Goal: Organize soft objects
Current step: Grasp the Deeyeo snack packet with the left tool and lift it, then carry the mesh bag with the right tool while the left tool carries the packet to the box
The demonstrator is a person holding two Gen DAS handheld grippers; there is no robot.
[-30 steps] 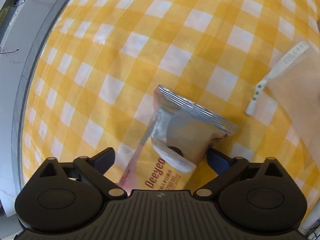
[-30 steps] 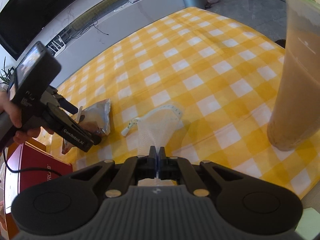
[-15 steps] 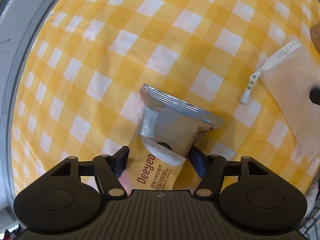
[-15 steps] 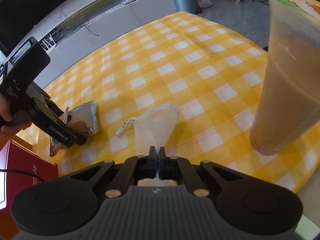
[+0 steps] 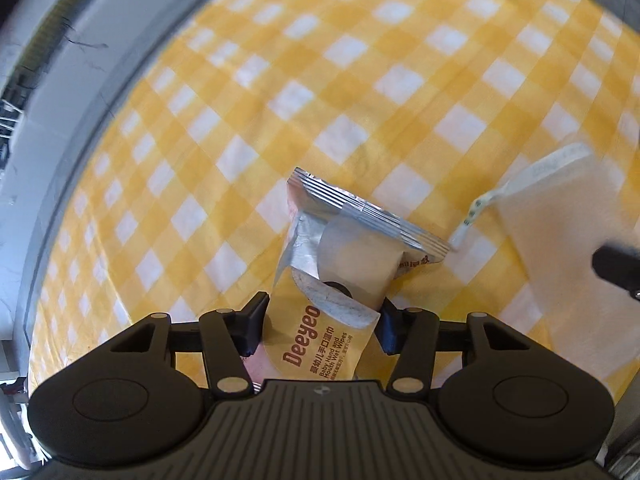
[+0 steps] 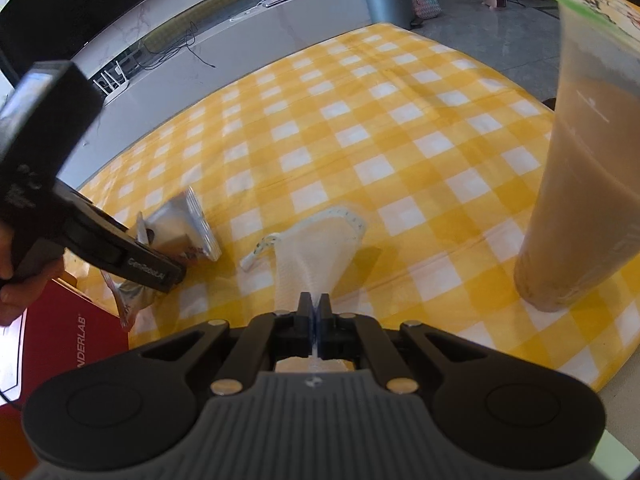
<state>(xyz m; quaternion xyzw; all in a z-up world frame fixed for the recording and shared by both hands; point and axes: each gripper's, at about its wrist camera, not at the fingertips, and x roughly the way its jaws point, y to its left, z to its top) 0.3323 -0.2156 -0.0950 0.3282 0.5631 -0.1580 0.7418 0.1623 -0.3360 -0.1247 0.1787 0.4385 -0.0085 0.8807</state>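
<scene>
- Wet-wipes packet (image 5: 340, 276) lies at the near left of the bench (image 5: 360, 80), which wears a yellow-and-white checked cloth; its crimped silver end points away from the left tool (image 5: 322, 326).
- Left tool sits with one finger on each side of the packet's printed end, the gap narrowed to about the packet's width. That reads as a grasp being taken, but whether the pads actually press the film cannot be told, since the contact faces are hidden.
- Packet's near end runs under the tool body and is cut off, so its full length is unknown.
- White mesh pouch (image 6: 316, 248) lies just right of the packet on the cloth, its taped rim fanned away.
- Right tool (image 6: 315, 316) has its fingers closed together on the pouch's near edge, likely to lift or steady the limp fabric; the pinched part is hidden between them.
- Tall cup (image 6: 576, 160) of brownish drink stands well apart at far right, its rim cut off by the frame.
- Motion blur softens the left wrist view.
</scene>
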